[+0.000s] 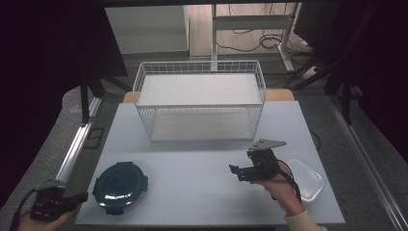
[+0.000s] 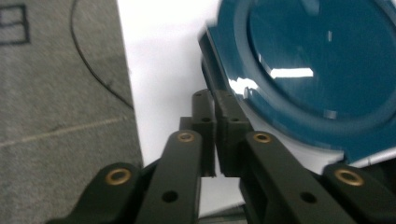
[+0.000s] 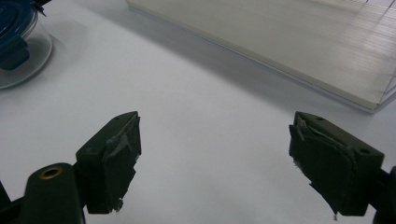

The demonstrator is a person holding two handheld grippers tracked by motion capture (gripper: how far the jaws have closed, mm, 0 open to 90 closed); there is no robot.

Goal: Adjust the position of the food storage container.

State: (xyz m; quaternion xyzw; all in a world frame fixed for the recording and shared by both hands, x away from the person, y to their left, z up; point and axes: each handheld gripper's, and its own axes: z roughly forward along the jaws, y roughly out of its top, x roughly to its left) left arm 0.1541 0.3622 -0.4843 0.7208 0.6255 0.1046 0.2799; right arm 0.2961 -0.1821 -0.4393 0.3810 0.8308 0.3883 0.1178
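Just left of the round blue-lidded container (image 1: 120, 187) on the worktop (image 1: 202, 159), my left tongs (image 1: 82, 197) sit pressed together and empty, the right tongs (image 1: 235, 172) spread beyond it, ready to steady it.

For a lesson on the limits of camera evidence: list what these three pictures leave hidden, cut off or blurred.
- Round container, high view: its dark lid hides any contents.
- The same container, left gripper view: motion blur, top and right edges cut it; the shut left gripper stands beside its rim, contact unclear.
- Clear lid, high view: the right hand hides its near edge.
- Wire basket, right gripper view: frame edges cut it off.
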